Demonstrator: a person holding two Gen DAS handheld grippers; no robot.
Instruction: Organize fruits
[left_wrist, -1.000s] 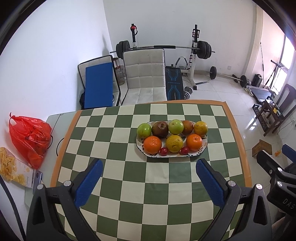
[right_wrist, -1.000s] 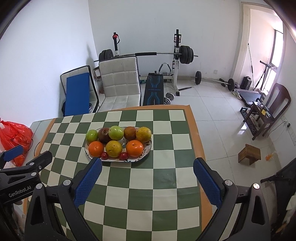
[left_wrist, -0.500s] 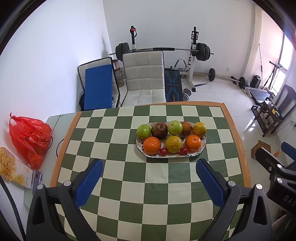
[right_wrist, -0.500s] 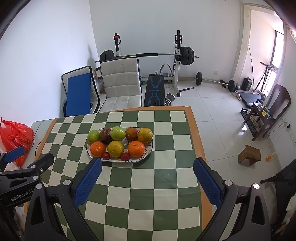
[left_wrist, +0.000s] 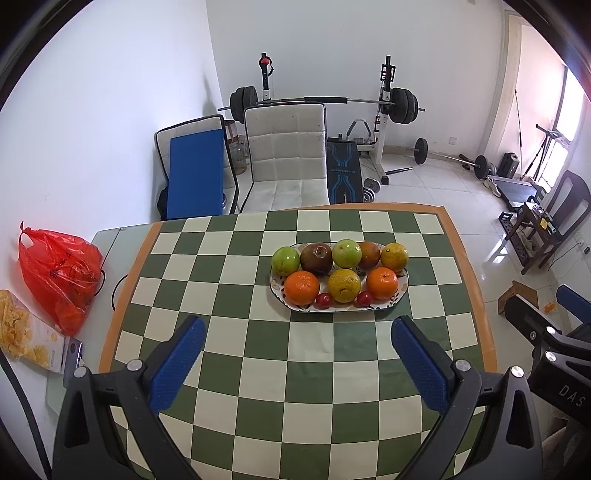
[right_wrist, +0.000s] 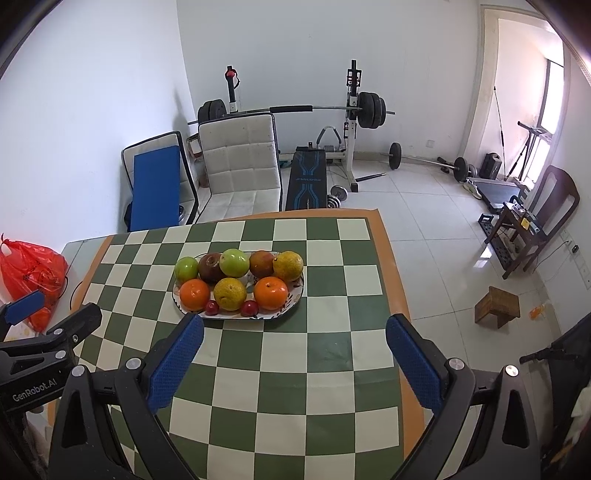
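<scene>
An oval patterned plate (left_wrist: 400, 291) (right_wrist: 295, 299) sits on the green-and-white checked table (left_wrist: 295, 369), filled with fruit in two rows. Green apples (left_wrist: 285, 260) and a dark brown fruit (left_wrist: 316, 257) line the back; oranges (left_wrist: 301, 287) (right_wrist: 270, 292), a yellowish citrus (left_wrist: 344, 285) and two small red fruits (left_wrist: 324, 300) lie in front. My left gripper (left_wrist: 297, 365) hangs open above the near table, well short of the plate. My right gripper (right_wrist: 295, 362) is open too, holding nothing, with the plate ahead and to its left.
A red plastic bag (left_wrist: 59, 269) and a snack packet (left_wrist: 22, 339) lie on the glass side surface at the left. Beyond the table stand a white chair (left_wrist: 288, 162), a blue-padded chair (left_wrist: 195, 177) and a barbell rack (left_wrist: 384, 110). A small wooden stool (right_wrist: 496, 306) stands on the floor at the right.
Both grippers have drawn back and risen slightly from the plate, which now looks a little smaller and farther off. Both stay open and the fruit has not moved.
</scene>
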